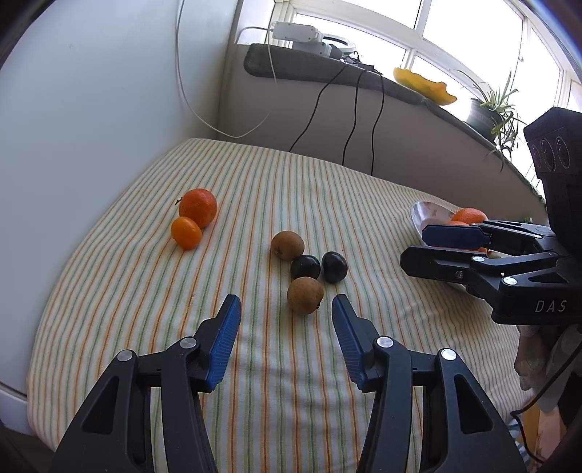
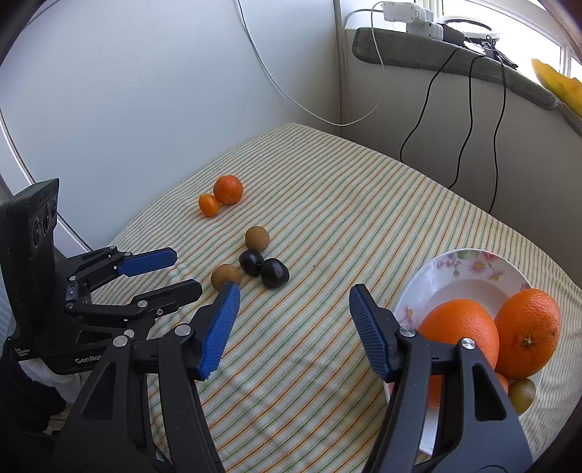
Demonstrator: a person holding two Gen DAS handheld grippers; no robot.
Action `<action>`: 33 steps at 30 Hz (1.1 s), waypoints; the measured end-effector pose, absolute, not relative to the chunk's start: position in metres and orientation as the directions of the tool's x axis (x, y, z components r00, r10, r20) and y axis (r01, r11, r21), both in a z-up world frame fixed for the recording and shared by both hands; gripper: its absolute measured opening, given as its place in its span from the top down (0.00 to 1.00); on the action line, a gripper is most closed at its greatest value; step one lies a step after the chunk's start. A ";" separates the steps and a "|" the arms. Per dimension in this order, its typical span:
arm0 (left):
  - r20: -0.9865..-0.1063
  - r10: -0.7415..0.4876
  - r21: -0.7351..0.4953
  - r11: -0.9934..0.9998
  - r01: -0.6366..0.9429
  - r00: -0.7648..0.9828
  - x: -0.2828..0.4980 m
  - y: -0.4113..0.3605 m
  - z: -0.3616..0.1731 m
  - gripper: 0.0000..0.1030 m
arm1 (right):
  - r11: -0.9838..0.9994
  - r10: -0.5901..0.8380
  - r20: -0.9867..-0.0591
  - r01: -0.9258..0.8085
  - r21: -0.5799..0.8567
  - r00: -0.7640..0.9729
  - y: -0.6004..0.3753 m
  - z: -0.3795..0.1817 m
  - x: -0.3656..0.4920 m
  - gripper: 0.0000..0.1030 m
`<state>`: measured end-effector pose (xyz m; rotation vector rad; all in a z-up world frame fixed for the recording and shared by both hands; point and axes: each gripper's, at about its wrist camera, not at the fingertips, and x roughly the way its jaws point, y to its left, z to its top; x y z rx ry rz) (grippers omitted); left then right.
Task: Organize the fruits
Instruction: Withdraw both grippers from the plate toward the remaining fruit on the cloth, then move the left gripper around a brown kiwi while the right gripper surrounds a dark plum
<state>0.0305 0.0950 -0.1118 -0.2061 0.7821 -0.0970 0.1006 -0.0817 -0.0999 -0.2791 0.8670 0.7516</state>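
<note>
On the striped cloth lie a tangerine (image 1: pixel 198 207) with a small kumquat (image 1: pixel 186 233) touching it, two brown round fruits (image 1: pixel 287 245) (image 1: pixel 305 295) and two dark plums (image 1: pixel 305 266) (image 1: pixel 334 266) in a cluster. My left gripper (image 1: pixel 286 309) is open and empty, just short of the nearer brown fruit. My right gripper (image 2: pixel 294 296) is open and empty, beside a flowered plate (image 2: pixel 469 265) that holds two large oranges (image 2: pixel 460 327) (image 2: pixel 527 331) and a small greenish fruit (image 2: pixel 522 393). The plate's near part is hidden behind the right gripper's finger.
The striped cloth (image 1: pixel 276 189) covers a table set in a wall corner. Black cables (image 1: pixel 374 120) and a white cable (image 1: pixel 189 94) hang down behind it. A sill above holds a power strip (image 1: pixel 296 32), a yellow dish (image 1: pixel 423 85) and a potted plant (image 1: pixel 491 112).
</note>
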 end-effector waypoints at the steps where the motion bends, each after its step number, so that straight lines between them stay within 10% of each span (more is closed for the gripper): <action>1: -0.690 -0.167 -0.223 0.975 0.012 0.704 0.031 0.095 -0.112 0.51 | 0.713 0.482 -0.776 -0.697 0.078 0.407 -0.079 -0.102 0.102 0.41; 33: -0.727 -0.217 -0.263 0.964 0.028 0.652 0.061 0.088 -0.131 0.62 | 0.724 0.464 -0.843 -0.665 0.184 0.272 -0.030 -0.157 0.143 0.65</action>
